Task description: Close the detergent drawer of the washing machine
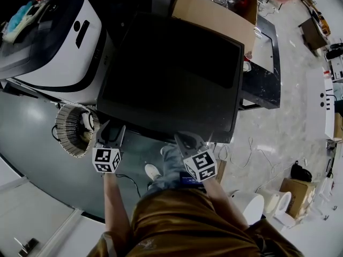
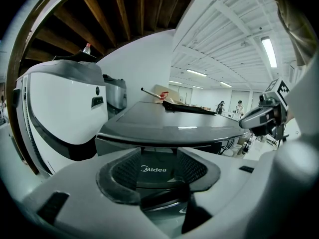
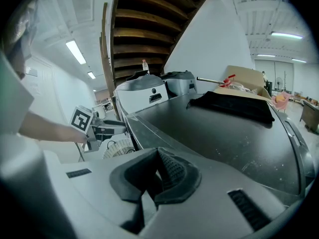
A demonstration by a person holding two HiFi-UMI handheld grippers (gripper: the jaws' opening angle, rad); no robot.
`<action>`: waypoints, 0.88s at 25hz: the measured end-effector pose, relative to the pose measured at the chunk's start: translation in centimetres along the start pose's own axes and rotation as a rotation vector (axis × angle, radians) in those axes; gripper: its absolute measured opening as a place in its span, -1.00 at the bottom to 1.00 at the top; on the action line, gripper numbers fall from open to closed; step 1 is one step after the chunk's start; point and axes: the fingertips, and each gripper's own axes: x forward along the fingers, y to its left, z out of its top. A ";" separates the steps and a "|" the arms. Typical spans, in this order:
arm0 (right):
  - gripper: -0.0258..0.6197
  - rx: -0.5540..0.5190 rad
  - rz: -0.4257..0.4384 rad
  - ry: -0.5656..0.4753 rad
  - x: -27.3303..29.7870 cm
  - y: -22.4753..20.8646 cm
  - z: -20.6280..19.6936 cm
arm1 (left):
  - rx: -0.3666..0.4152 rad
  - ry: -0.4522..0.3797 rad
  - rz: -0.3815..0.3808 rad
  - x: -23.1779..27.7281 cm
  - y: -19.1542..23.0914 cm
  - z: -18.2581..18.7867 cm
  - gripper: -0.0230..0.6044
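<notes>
In the left gripper view the left gripper [image 2: 159, 159] holds its jaws wide apart. Between them stands a dark panel with the Midea logo [image 2: 153, 170], which seems to be the front of the detergent drawer, just under the front lip of the washing machine [image 2: 169, 126]. The head view does not show this panel; there the left gripper [image 1: 112, 130] and the right gripper [image 1: 187, 139] only meet the front edge of the dark machine top [image 1: 171, 79]. In its own view the right gripper [image 3: 157, 176] has the jaws nearly together, with nothing between them. Beyond it, only this view shows clearly a dark cloth [image 3: 234, 106] lying on the top. Left of the left gripper stands a white appliance [image 1: 59, 42], and farthest away a cardboard box [image 1: 214, 15].
</notes>
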 end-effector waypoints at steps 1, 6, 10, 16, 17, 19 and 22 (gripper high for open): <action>-0.88 -0.001 0.001 -0.001 0.0 0.0 0.0 | 0.003 0.002 0.001 0.0 0.0 0.0 -0.20; -0.88 -0.004 0.003 -0.009 -0.3 -0.2 0.1 | 0.003 0.004 0.011 0.0 0.1 0.1 -0.20; -0.88 -0.010 0.002 -0.010 -0.6 -0.3 0.0 | 0.005 0.009 0.022 0.0 0.2 0.0 -0.20; -0.88 -0.021 -0.009 -0.034 -1.6 0.0 0.5 | 0.007 0.000 0.048 -0.4 -0.2 0.4 -0.20; -0.88 -0.023 -0.010 -0.037 -1.8 0.1 0.5 | 0.008 -0.005 0.046 -0.6 -0.5 0.5 -0.20; -0.88 -0.026 -0.011 -0.046 -2.2 0.4 0.6 | 0.016 -0.014 0.038 -0.9 -1.0 0.9 -0.20; -0.88 -0.036 -0.017 -0.065 -2.8 1.0 0.9 | 0.030 -0.029 0.032 -1.6 -1.6 1.4 -0.20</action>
